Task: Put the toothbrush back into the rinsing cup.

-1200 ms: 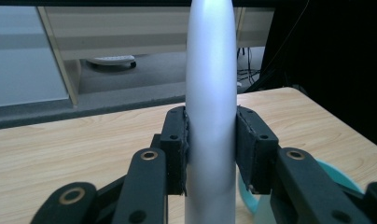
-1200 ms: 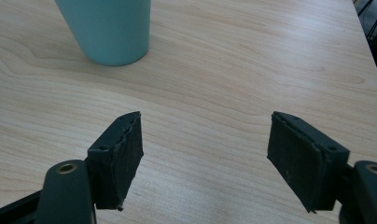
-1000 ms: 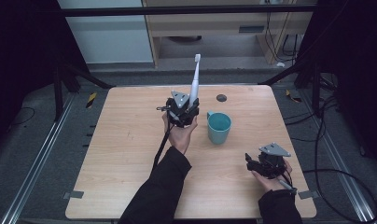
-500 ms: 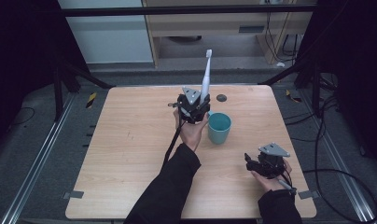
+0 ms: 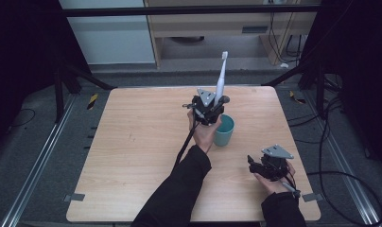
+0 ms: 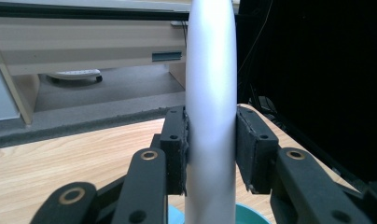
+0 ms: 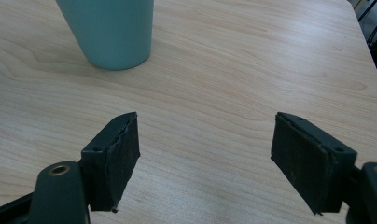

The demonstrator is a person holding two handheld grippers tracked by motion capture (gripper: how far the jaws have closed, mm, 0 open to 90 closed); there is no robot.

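Since a moment ago, my left gripper (image 5: 209,109) has carried the toothbrush (image 5: 220,78) rightward and now holds it just above the teal cup (image 5: 224,130), while my right gripper (image 5: 268,166) has stayed put at the near right corner of the wooden table (image 5: 132,142).

Nearest me, my right gripper (image 7: 205,156) rests low over the bare tabletop (image 7: 252,60), jaws spread wide apart with nothing between them. Just beyond them, to the upper left in the right gripper view, stands the cup (image 7: 109,30), upright on the wood and clear of both pads.

Farther out, near the table's middle, my left gripper (image 6: 210,149) is clamped on the white handle (image 6: 211,116), a pad pressed against each side. The brush stands nearly upright, leaning slightly right, bristle head at the top in the high view. A sliver of the cup's rim (image 6: 252,212) shows directly below the handle; I cannot tell whether the handle's lower end has reached inside it.
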